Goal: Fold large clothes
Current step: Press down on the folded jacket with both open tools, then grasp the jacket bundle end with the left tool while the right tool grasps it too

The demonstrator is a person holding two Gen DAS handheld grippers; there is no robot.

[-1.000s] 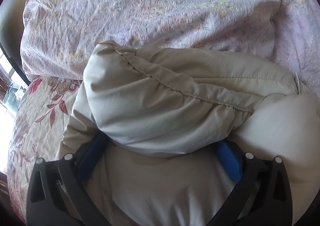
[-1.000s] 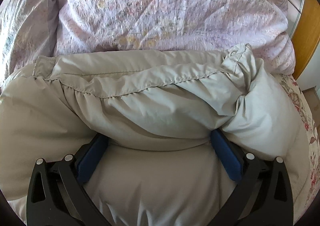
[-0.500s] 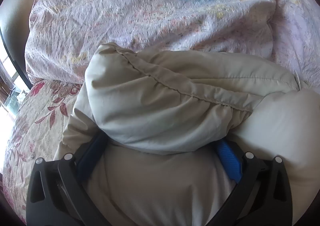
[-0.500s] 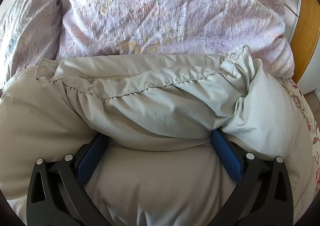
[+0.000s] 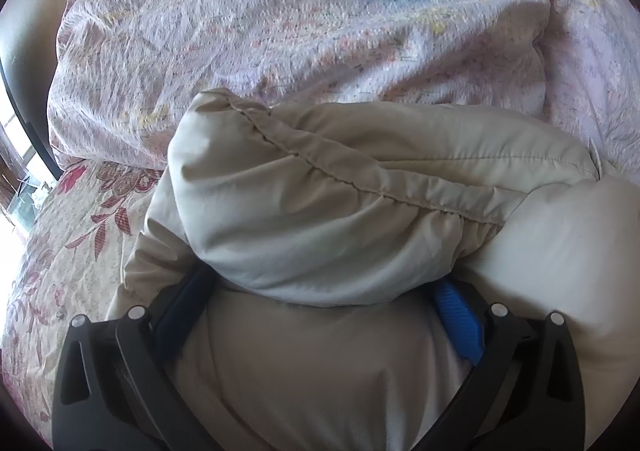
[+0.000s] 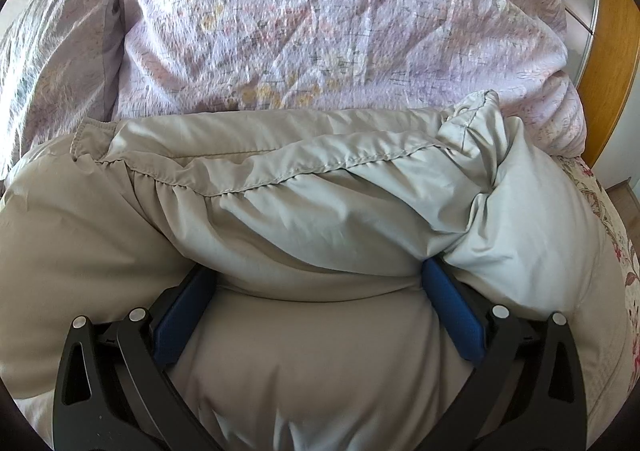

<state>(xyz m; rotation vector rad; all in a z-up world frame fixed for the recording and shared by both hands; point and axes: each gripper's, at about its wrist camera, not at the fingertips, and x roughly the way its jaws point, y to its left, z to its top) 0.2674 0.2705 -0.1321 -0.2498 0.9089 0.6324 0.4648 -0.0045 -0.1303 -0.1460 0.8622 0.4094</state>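
Note:
A puffy beige padded garment [image 5: 320,211] lies on the bed and fills the lower half of both views; it also shows in the right wrist view [image 6: 304,219]. Its stitched hem is folded over and bulges above the fingers. My left gripper [image 5: 320,291] has its blue-padded fingers [image 5: 456,323] wide apart with a thick roll of the garment wedged between them, near the garment's left end. My right gripper [image 6: 320,287] stands the same way near the right end, its blue pads [image 6: 452,315] pressed against the roll. The fingertips are buried in fabric.
A crumpled lilac floral duvet [image 5: 300,19] is piled just beyond the garment, and it shows in the right wrist view [image 6: 340,23]. A floral bedsheet [image 5: 60,235] lies to the left, with a window past it. A wooden wardrobe [image 6: 612,51] stands at right.
Both views have shifted slightly; the garment sits a little lower in the frames and more duvet shows above. The grips on the roll are unchanged.

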